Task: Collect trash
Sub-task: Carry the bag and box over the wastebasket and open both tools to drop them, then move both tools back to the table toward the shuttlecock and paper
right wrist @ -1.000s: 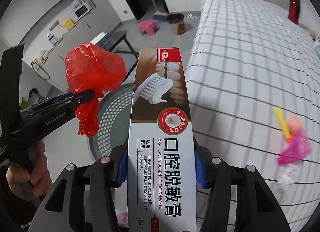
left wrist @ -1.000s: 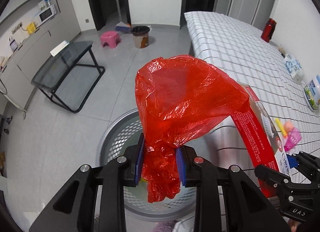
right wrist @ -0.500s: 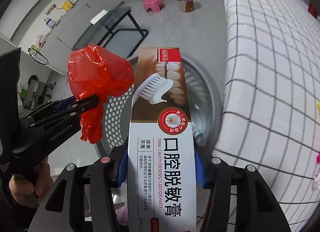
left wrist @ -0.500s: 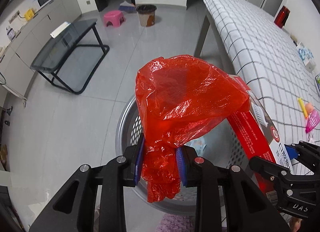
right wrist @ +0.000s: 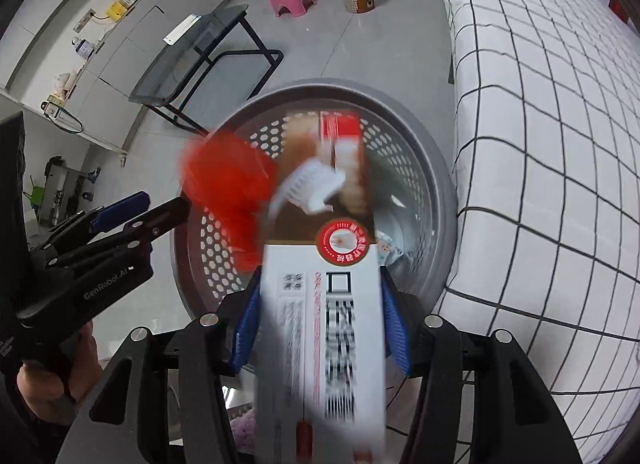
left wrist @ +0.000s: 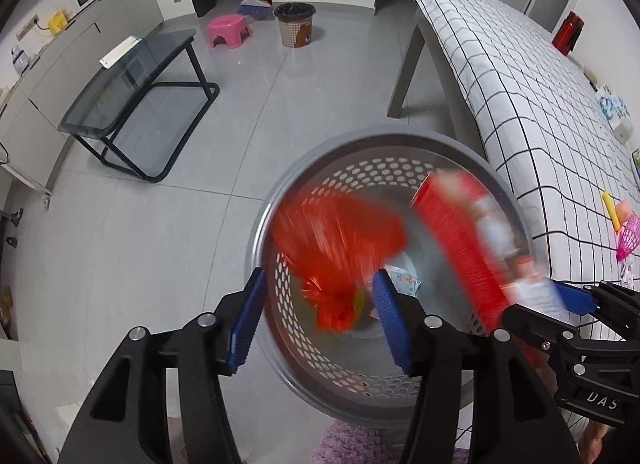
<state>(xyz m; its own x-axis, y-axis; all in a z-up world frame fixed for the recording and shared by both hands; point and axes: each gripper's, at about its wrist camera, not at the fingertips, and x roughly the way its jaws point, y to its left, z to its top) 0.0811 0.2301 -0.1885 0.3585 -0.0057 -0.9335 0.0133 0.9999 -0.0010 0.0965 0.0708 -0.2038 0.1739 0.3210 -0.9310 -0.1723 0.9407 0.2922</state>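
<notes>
crumpled red plastic bag [left wrist: 340,248], motion-blurred, over perforated grey basket [left wrist: 360,380]

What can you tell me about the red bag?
The red bag is thin, shiny, crinkly plastic, bunched into a puffy lump with a twisted tail hanging down. It looks blurry, as if it is dropping. It sits over the grey holey basket, between the blue pads of the left gripper, whose jaws are opening and no longer pinch it. Nothing seems to touch it.
</notes>
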